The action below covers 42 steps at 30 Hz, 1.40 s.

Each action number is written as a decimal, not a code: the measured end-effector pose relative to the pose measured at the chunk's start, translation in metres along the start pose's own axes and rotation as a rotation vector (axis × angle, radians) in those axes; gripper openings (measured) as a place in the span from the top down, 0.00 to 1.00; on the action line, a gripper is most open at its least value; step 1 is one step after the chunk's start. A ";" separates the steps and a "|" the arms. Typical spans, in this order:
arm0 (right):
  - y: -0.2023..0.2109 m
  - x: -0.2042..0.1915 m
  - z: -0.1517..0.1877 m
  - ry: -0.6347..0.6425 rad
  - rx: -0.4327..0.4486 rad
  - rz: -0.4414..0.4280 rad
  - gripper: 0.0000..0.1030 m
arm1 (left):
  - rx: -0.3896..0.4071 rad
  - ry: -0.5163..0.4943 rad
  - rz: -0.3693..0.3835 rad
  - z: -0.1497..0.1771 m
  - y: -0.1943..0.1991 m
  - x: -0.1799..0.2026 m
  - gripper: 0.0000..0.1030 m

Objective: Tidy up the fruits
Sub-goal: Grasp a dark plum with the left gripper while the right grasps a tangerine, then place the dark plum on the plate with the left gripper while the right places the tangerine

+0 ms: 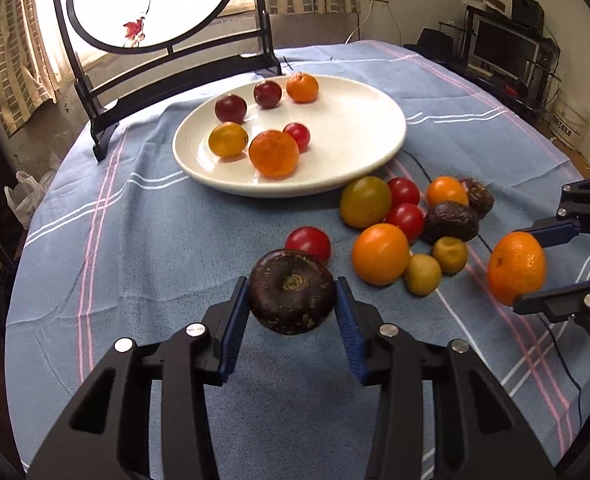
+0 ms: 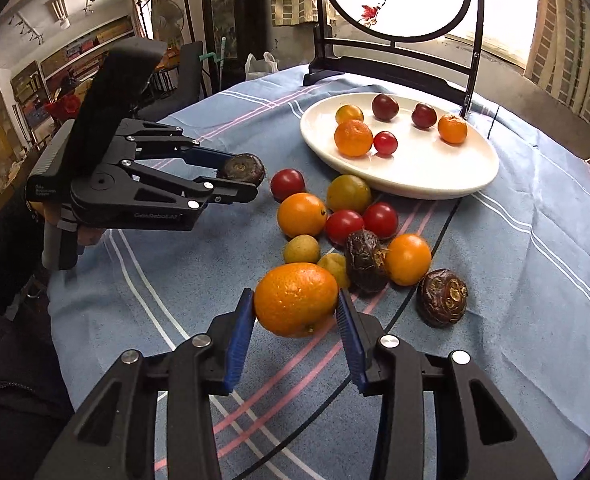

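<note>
The left hand-held gripper (image 1: 293, 300) pinches a dark brown fruit (image 1: 291, 291); the right hand-held gripper (image 2: 297, 306) pinches an orange (image 2: 296, 299). Loose fruits (image 2: 335, 220) crowd between them and the far white plate (image 2: 435, 176). A blue striped cloth (image 1: 135, 240) covers the surface.

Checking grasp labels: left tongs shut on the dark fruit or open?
Shut on it: the left tongs have both blue pads pressed against the dark fruit, which hangs above the cloth.
</note>
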State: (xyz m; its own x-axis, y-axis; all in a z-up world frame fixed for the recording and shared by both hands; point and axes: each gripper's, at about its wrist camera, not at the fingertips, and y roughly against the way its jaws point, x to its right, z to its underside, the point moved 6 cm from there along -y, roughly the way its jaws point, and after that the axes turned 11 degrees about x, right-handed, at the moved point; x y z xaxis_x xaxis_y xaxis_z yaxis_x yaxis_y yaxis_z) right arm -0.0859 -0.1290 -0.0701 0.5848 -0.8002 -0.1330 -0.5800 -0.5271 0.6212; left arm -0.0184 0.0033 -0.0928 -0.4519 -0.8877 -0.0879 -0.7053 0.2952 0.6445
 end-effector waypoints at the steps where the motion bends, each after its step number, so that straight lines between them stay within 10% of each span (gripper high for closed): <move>1: 0.005 0.003 -0.004 -0.003 0.017 0.002 0.60 | 0.021 -0.002 -0.002 -0.007 0.006 0.000 0.60; 14: 0.038 0.065 -0.105 -0.044 0.282 0.090 0.60 | 0.227 0.058 -0.132 -0.120 0.012 -0.014 0.60; 42: -0.099 0.138 -0.132 -0.137 0.118 0.139 0.51 | 0.076 0.097 -0.261 -0.116 -0.094 -0.040 0.54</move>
State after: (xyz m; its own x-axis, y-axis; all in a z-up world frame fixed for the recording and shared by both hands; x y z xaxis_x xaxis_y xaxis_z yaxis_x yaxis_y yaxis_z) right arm 0.1270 -0.1492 -0.0481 0.4170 -0.8945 -0.1615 -0.7162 -0.4327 0.5475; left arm 0.1291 -0.0302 -0.0615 -0.1983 -0.9657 -0.1678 -0.8314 0.0750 0.5506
